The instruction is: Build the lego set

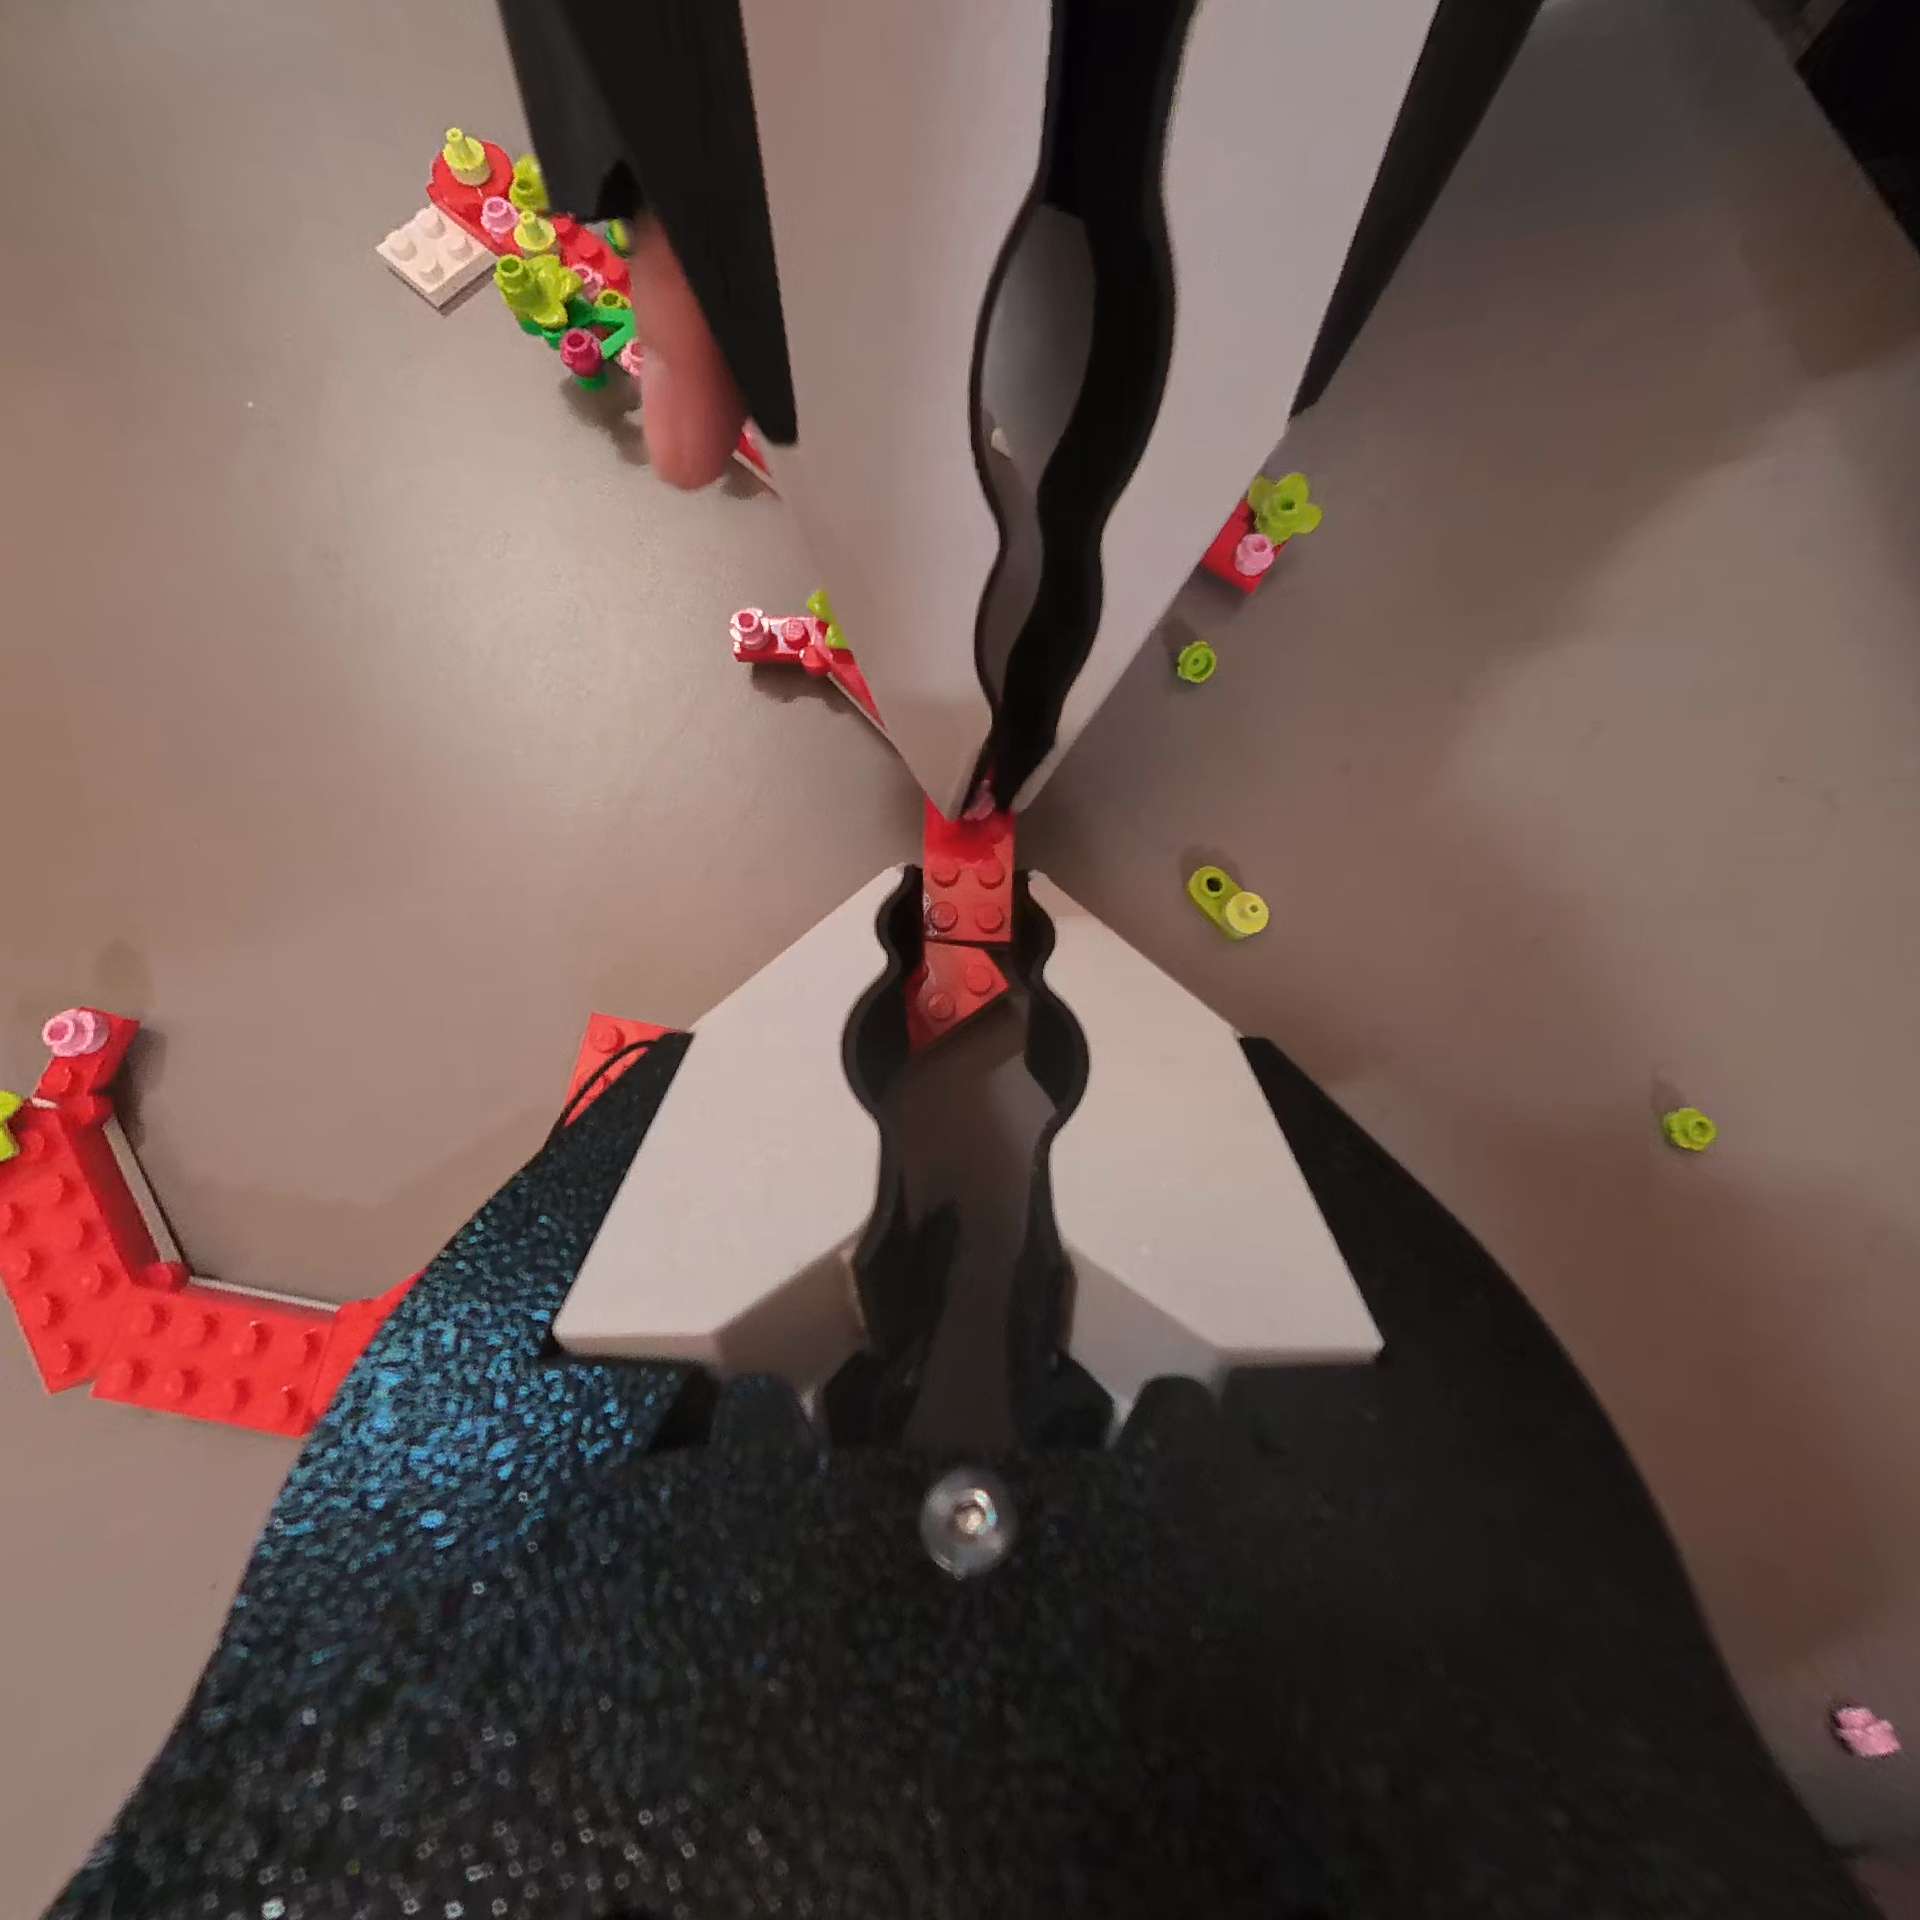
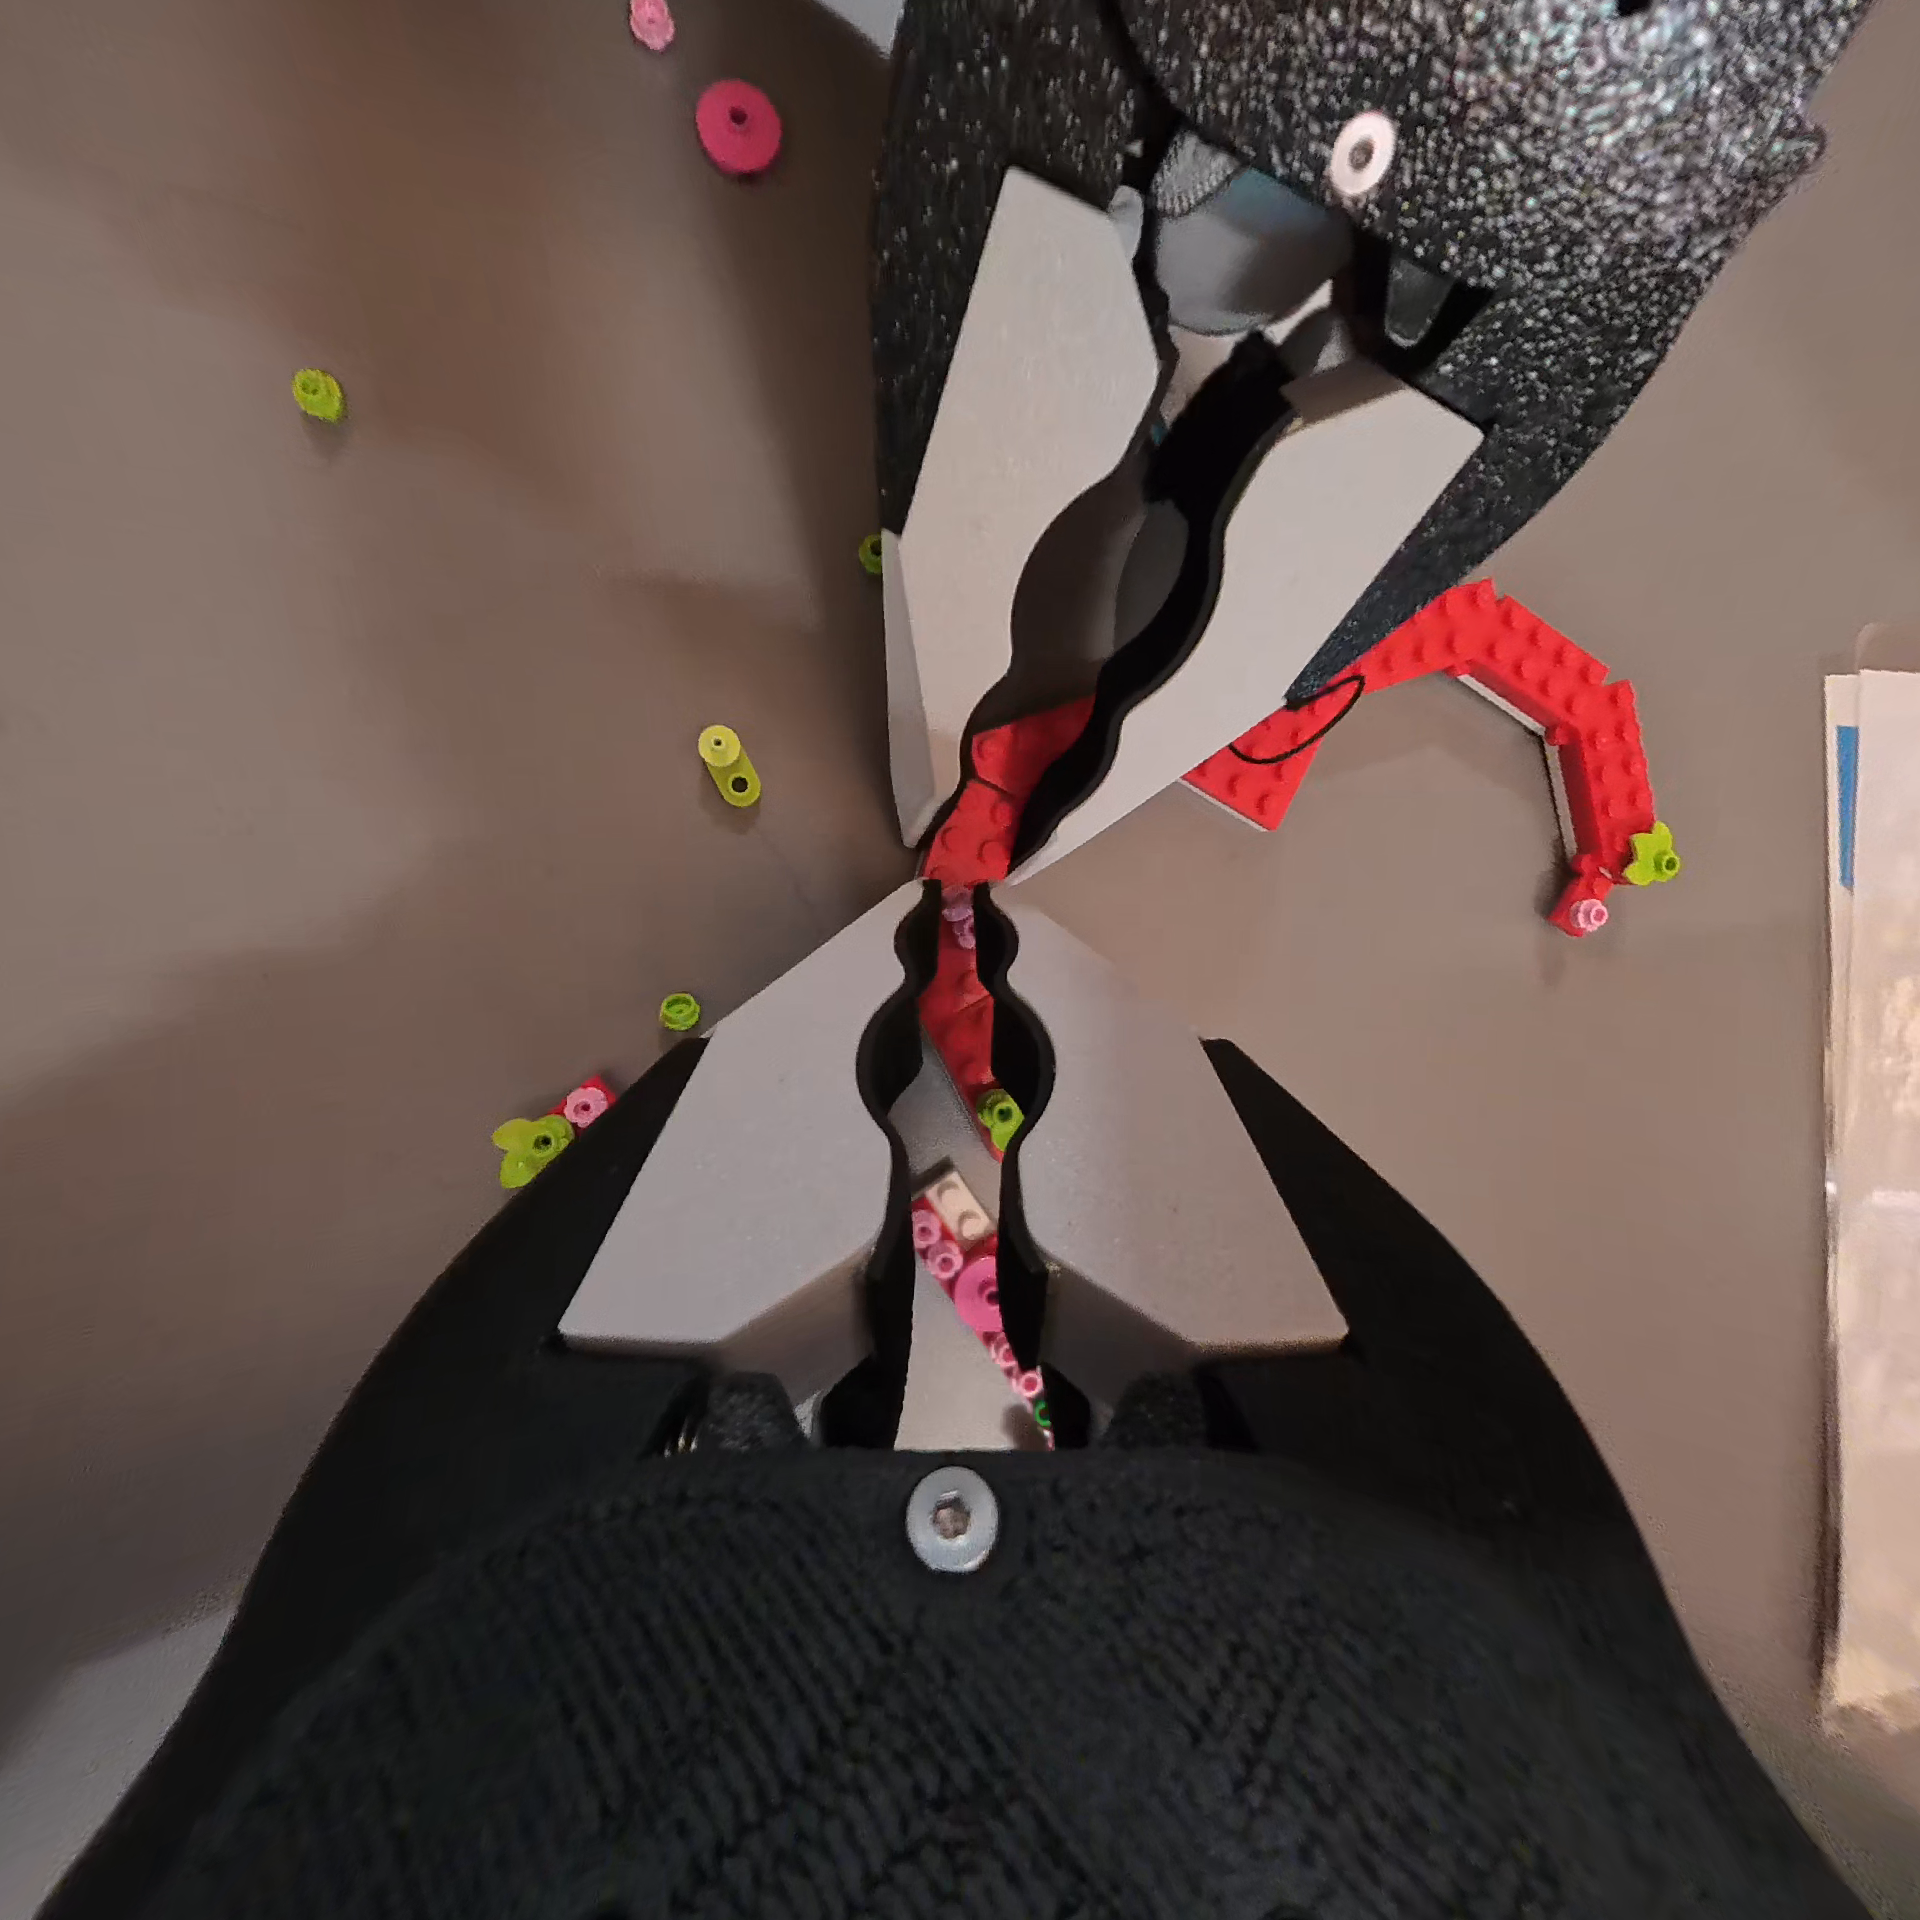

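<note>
Both grippers meet tip to tip over the grey worktop point(image 1: 312, 727), each pinching one end of the same little red plate assembly point(image 1: 971, 883). The left gripper point(image 1: 971, 894) has its fingers closed on the near end of the red plates, studs facing the camera, with a wedge-shaped red piece sticking back between the fingers. The right gripper point(image 2: 951, 899) comes in from the opposite side and its fingers are clamped on the far end, right where a tiny pink stud point(image 2: 958, 914) sits on the plate. In the right wrist view the red piece runs back between the fingers with a lime bit point(image 2: 1000, 1117) on it.

Rest of the set is scattered around: a big angled red frame point(image 1: 135, 1309) lying flat off to the left gripper's left side, a cluster of flower bits point(image 1: 540, 281) with a tan plate point(image 1: 431, 249) further back, a small red piece with a pink stud point(image 1: 774, 636) near the middle, and loose lime studs point(image 1: 1226, 899) on the other side. A dark pink round piece point(image 2: 738, 125) and a stray pink flower point(image 1: 1865, 1730) lie on their own. A finger point(image 1: 681, 395) shows beside the right gripper
</note>
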`<state>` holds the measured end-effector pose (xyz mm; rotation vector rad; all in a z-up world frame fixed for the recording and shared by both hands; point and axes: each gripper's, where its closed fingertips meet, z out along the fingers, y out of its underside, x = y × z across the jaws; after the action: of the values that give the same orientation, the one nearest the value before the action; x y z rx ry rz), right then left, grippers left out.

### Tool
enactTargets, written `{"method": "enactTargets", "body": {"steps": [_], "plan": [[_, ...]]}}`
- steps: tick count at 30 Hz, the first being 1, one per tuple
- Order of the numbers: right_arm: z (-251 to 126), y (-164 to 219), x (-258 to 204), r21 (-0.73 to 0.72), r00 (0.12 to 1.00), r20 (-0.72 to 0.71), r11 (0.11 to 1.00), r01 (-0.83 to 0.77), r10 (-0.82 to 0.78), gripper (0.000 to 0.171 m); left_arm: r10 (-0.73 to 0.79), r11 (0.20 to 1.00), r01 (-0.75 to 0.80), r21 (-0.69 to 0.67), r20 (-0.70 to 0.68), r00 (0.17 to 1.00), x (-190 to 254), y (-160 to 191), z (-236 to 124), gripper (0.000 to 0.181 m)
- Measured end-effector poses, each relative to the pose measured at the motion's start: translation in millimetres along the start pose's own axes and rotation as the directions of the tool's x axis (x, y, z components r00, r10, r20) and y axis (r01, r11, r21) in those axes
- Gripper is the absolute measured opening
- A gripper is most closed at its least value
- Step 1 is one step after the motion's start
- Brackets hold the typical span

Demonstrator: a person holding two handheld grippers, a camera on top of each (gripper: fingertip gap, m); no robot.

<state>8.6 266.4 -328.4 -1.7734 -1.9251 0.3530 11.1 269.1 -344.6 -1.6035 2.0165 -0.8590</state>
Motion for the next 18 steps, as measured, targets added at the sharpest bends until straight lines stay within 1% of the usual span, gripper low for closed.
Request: {"method": "enactTargets", "body": {"steps": [5,8,13,18], "plan": [[-3.3,-2.6,-3.8,0.132,0.994,0.016,0.986,-0.106,0.105,0.004,-0.001,1.000,0.001,0.005,-0.002,1.000,0.1,-0.2,0.0,0.015],[-3.9,-1.7,-6.2,0.187,0.989,0.019,0.971,-0.148,0.147,0.005,-0.003,1.000,0.003,0.009,-0.005,1.000,0.4,-0.7,-0.2,0.015],[-4.0,-1.1,-5.3,0.242,0.985,-0.010,0.956,-0.166,0.173,0.005,-0.004,1.000,0.004,0.007,-0.007,1.000,0.9,-0.6,0.6,0.015],[-3.7,-1.1,-3.4,0.264,0.983,-0.031,0.950,-0.164,0.178,0.004,-0.006,1.000,0.006,0.009,-0.008,1.000,1.1,-0.7,0.5,0.015]]}}
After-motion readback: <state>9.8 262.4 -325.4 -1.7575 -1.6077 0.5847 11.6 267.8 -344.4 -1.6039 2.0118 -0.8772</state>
